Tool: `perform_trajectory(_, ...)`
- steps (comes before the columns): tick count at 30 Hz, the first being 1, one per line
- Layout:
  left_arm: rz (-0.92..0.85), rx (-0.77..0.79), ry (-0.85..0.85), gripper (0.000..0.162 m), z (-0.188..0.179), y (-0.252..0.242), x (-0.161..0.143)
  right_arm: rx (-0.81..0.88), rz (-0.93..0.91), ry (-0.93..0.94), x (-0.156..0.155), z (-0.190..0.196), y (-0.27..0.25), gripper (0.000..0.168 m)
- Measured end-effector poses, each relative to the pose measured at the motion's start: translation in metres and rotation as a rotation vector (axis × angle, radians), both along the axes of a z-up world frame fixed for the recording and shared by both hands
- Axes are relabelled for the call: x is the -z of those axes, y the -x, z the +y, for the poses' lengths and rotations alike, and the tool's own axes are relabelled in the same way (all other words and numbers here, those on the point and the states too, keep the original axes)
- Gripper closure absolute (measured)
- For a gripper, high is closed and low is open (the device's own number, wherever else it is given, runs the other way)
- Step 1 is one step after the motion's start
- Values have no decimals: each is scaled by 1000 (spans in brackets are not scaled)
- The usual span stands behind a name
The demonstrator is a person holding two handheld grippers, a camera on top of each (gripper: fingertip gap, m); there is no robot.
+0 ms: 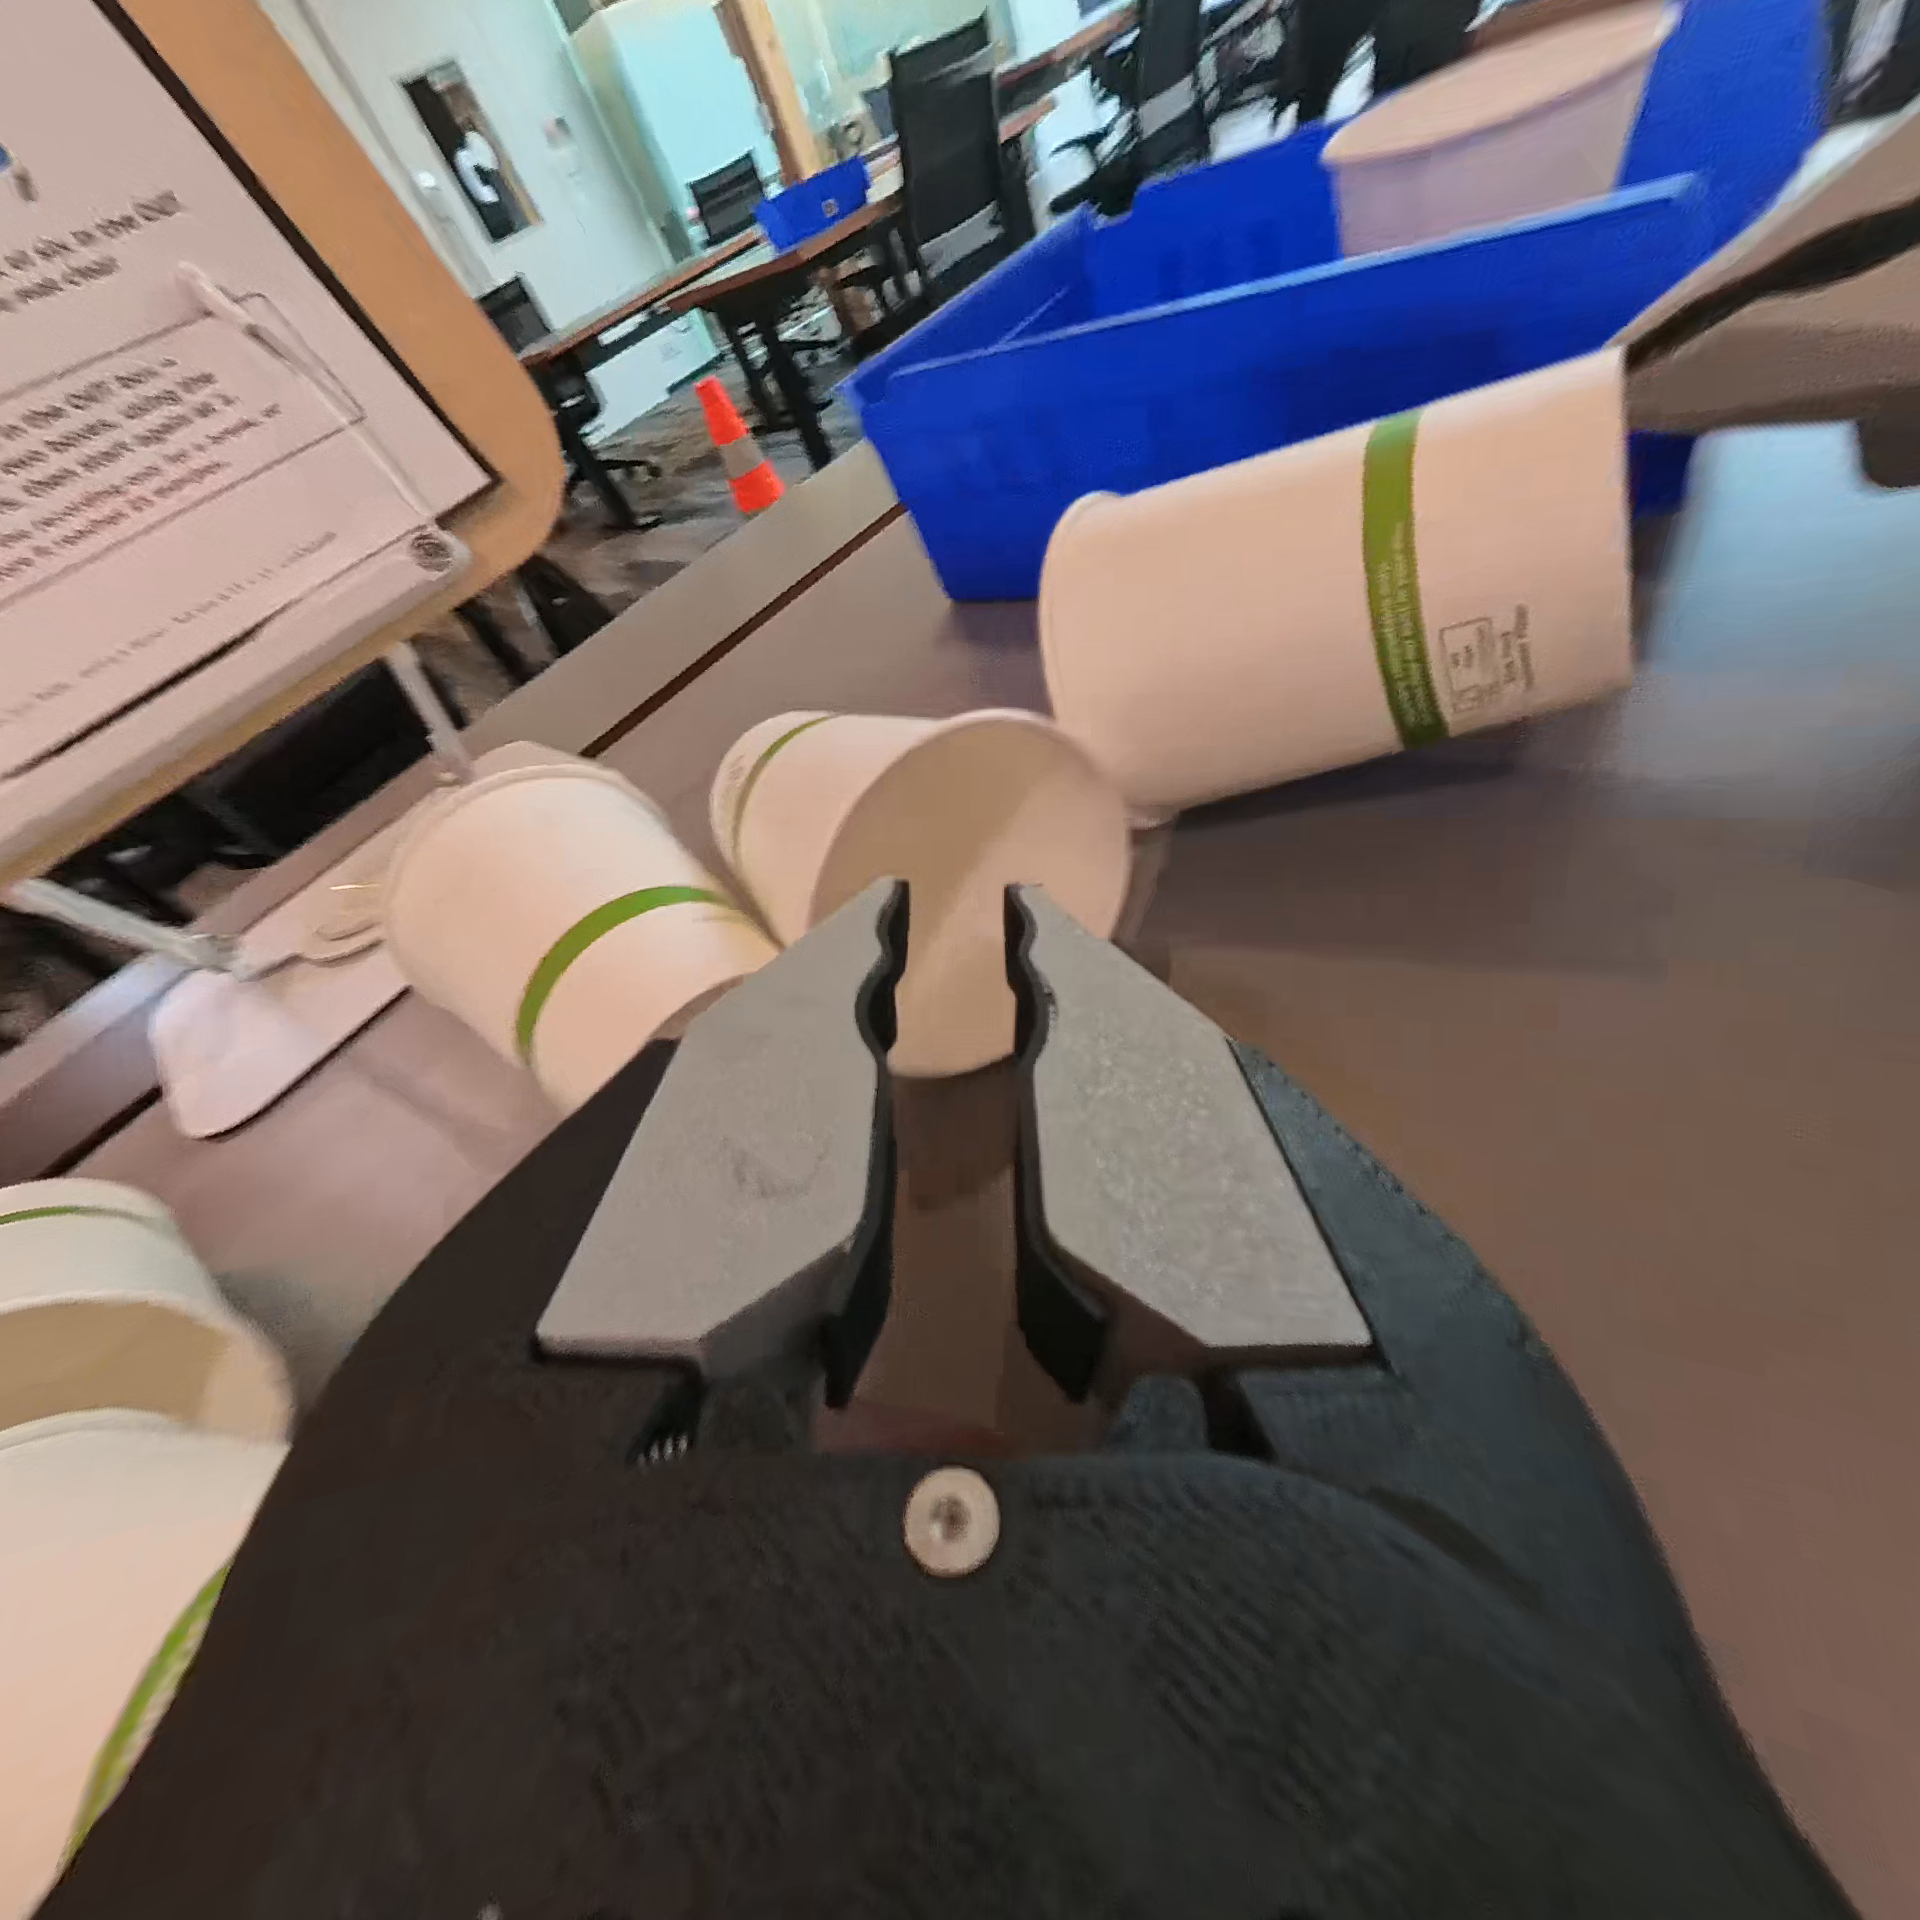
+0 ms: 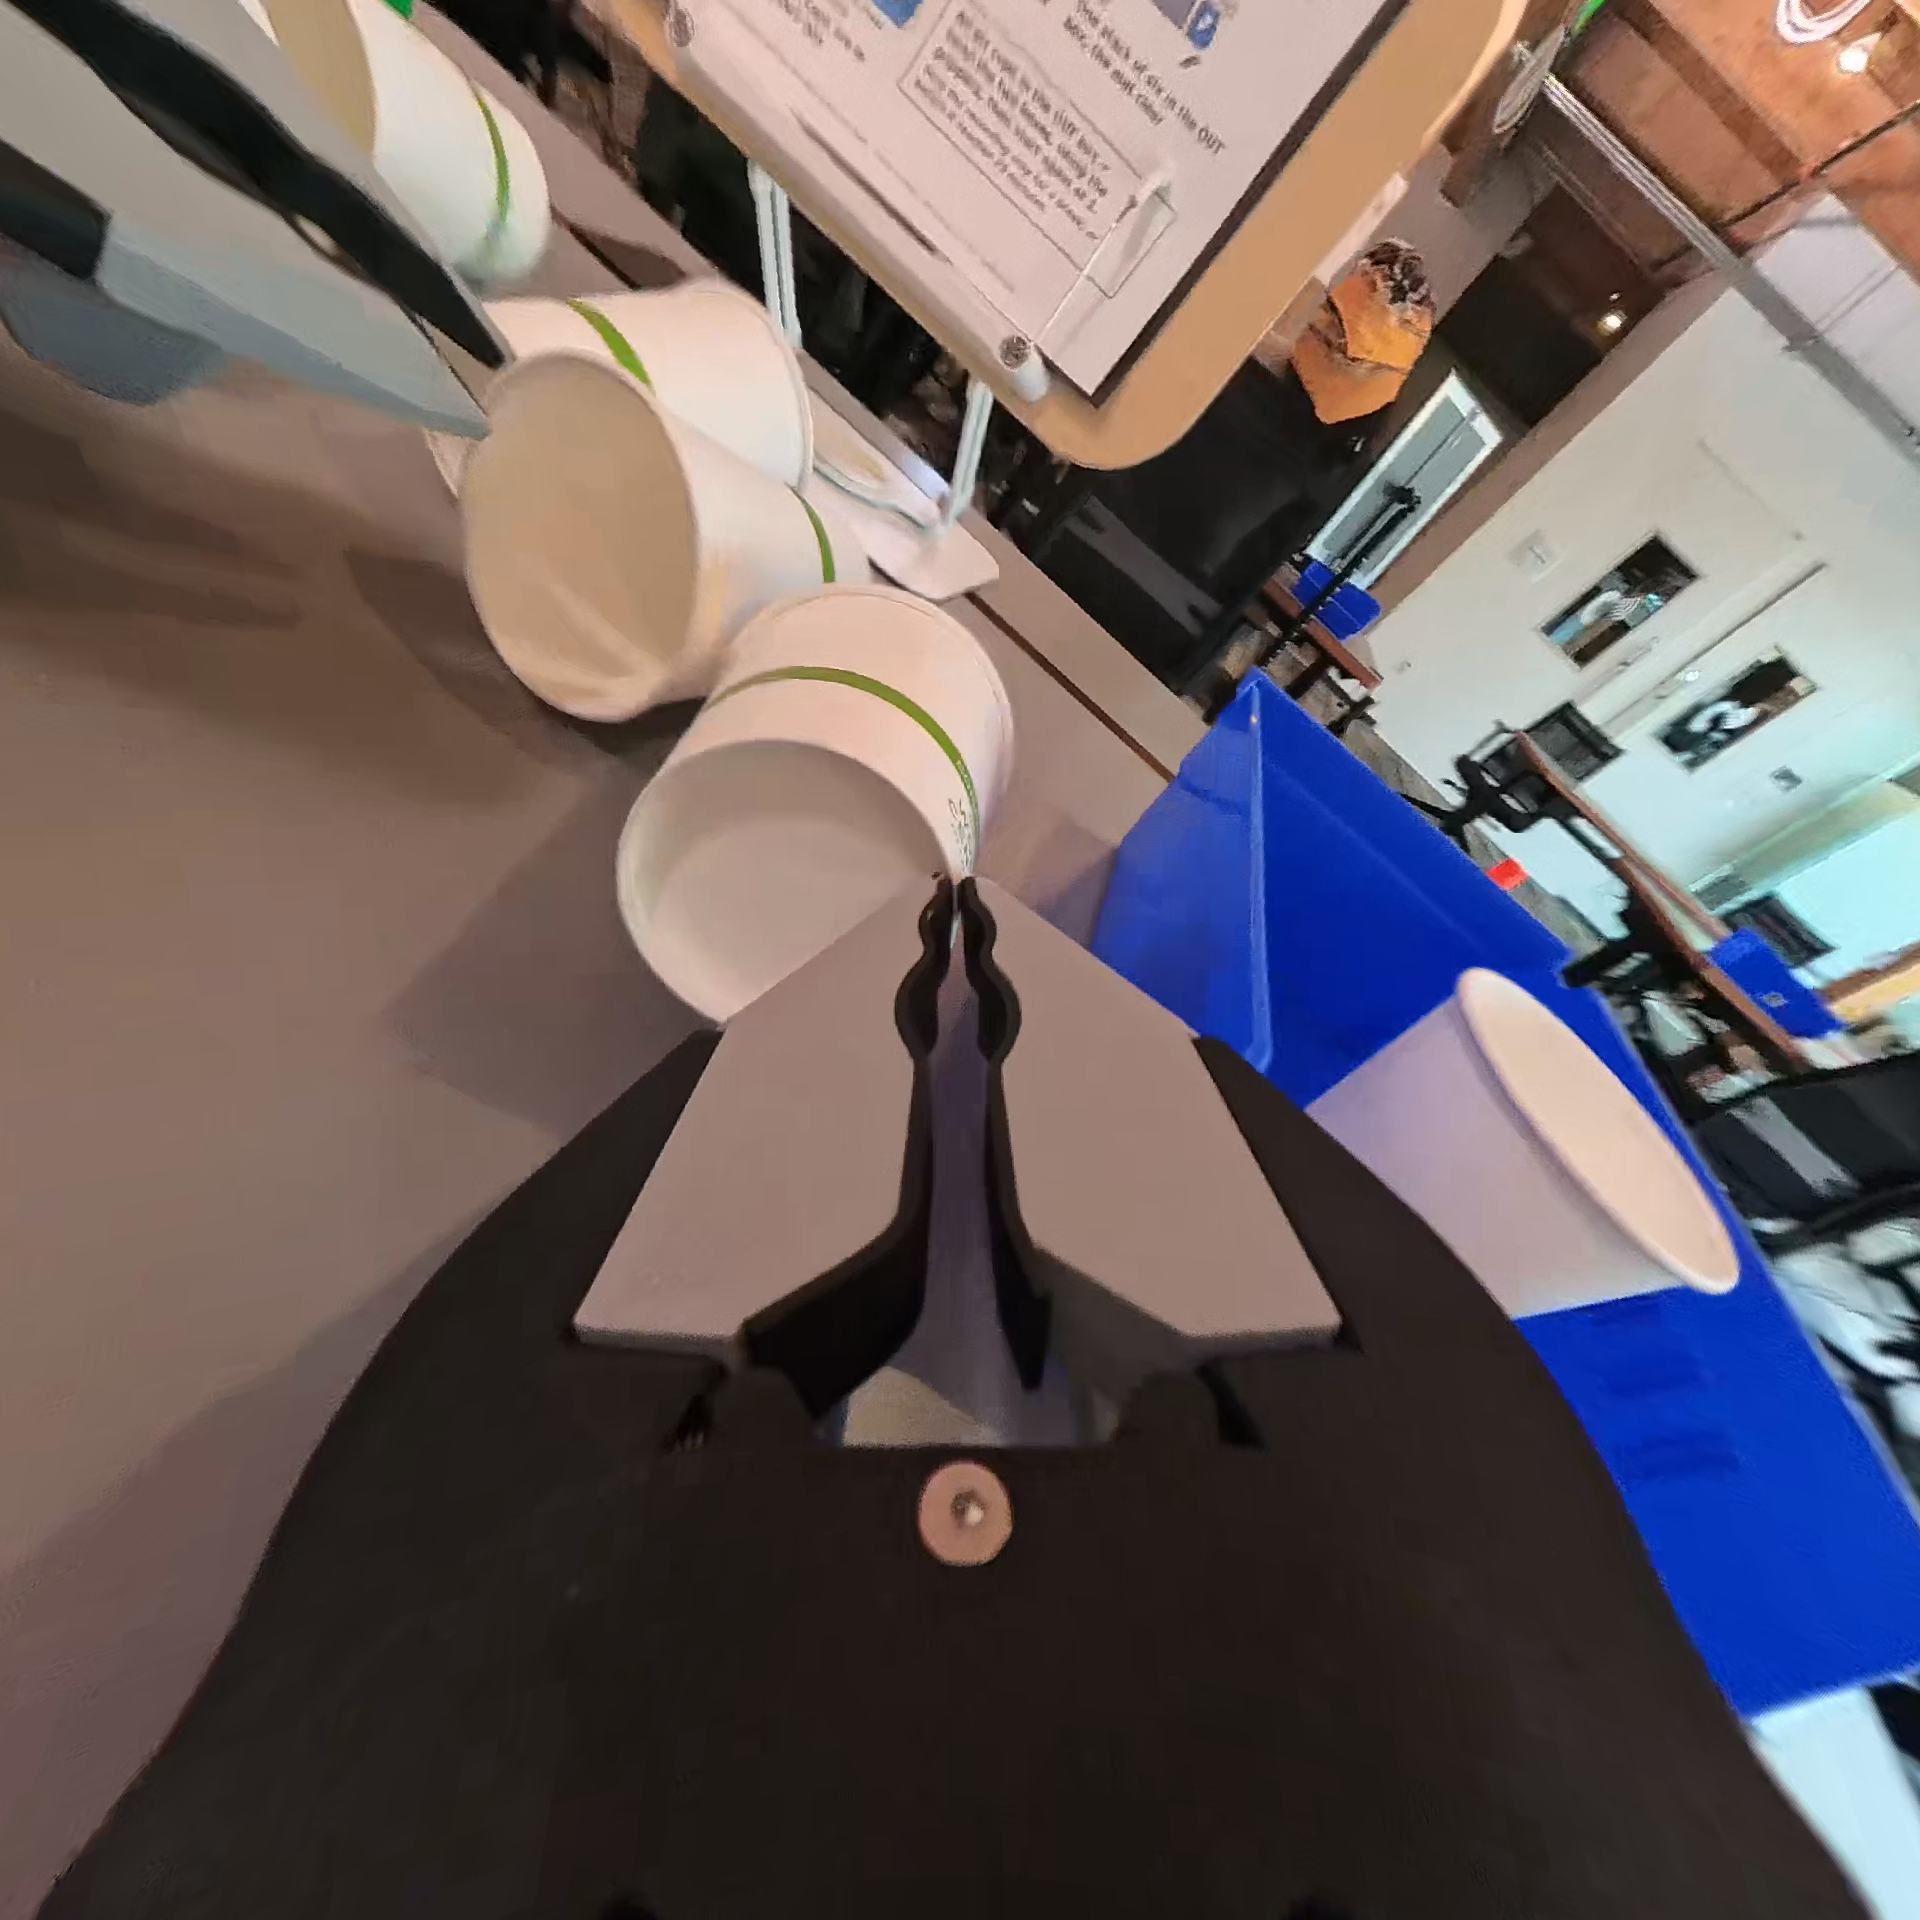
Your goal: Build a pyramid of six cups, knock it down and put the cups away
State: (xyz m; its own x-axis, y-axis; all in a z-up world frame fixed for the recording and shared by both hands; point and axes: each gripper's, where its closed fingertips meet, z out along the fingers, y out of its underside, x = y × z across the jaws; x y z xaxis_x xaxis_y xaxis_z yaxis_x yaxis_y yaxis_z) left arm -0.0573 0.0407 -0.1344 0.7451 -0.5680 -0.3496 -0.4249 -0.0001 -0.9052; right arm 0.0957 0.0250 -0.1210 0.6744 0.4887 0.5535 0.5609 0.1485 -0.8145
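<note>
White paper cups with a green band lie toppled on the brown table point(image 1: 1507, 1039). My left gripper point(image 1: 956, 904) is open. Its fingertips stand just before the open mouth of a lying cup point(image 1: 935, 821) and no pad presses on it. It also shows in the right wrist view point(image 2: 488, 395), at the rim of that cup point(image 2: 582, 540). My right gripper point(image 2: 956, 894) is shut on the thin edge of another cup point(image 2: 821, 790). In the left wrist view this cup point(image 1: 1340, 613) hangs tilted from the right gripper point(image 1: 1745, 353), its far end low by the table.
A blue bin point(image 1: 1247, 343) point(image 2: 1351, 883) stands behind the held cup, with one cup point(image 1: 1507, 135) point(image 2: 1538, 1122) in it. More cups lie at the left point(image 1: 582, 956) point(image 1: 104, 1403) point(image 2: 447, 135). A sign board on a stand point(image 1: 208, 364) point(image 2: 987, 156) rises at the table's edge. Tip to tip, the grippers are about 15 cm apart.
</note>
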Motion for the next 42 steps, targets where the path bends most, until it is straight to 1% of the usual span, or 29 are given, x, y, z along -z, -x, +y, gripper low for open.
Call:
perform_trajectory(3,-124,111,56,146,-13,-13,-7,-85,138,51,-8,-13,-4,168)
perform_trajectory(5,-148,150,73,145,-17,-17,-8,-148,193,108,-6,-18,-3,168)
perform_trajectory(8,-179,223,105,142,-26,-27,-8,-213,288,149,-12,-23,-1,168)
perform_trajectory(10,-219,263,130,142,-31,-31,-10,-242,304,167,-12,-24,2,168)
perform_trajectory(12,-248,271,149,141,-31,-31,-11,-278,313,155,-15,-30,6,168)
perform_trajectory(14,-277,288,178,140,-33,-31,-11,-277,307,147,-15,-30,7,168)
perform_trajectory(18,-300,388,249,136,-48,-42,-9,-313,320,153,-17,-35,10,168)
perform_trajectory(20,-291,413,246,139,-52,-45,-9,-323,317,169,-14,-35,12,168)
perform_trajectory(23,-263,402,190,140,-50,-43,-12,-324,309,196,-8,-33,14,168)
perform_trajectory(25,-287,407,172,142,-50,-42,-17,-329,300,225,-3,-32,15,168)
perform_trajectory(30,-435,467,128,147,-57,-37,-46,-392,228,250,7,-42,25,168)
perform_trajectory(34,-528,535,115,155,-67,-35,-62,-420,98,233,20,-50,37,167)
perform_trajectory(38,-510,536,109,157,-68,-37,-61,-381,-114,172,42,-52,46,160)
perform_trajectory(39,-505,530,95,158,-68,-37,-62,-363,-176,153,49,-52,48,161)
perform_trajectory(40,-501,517,76,159,-67,-36,-63,-343,-234,131,55,-50,49,168)
perform_trajectory(42,-482,456,30,160,-59,-29,-65,-319,-282,71,56,-49,50,168)
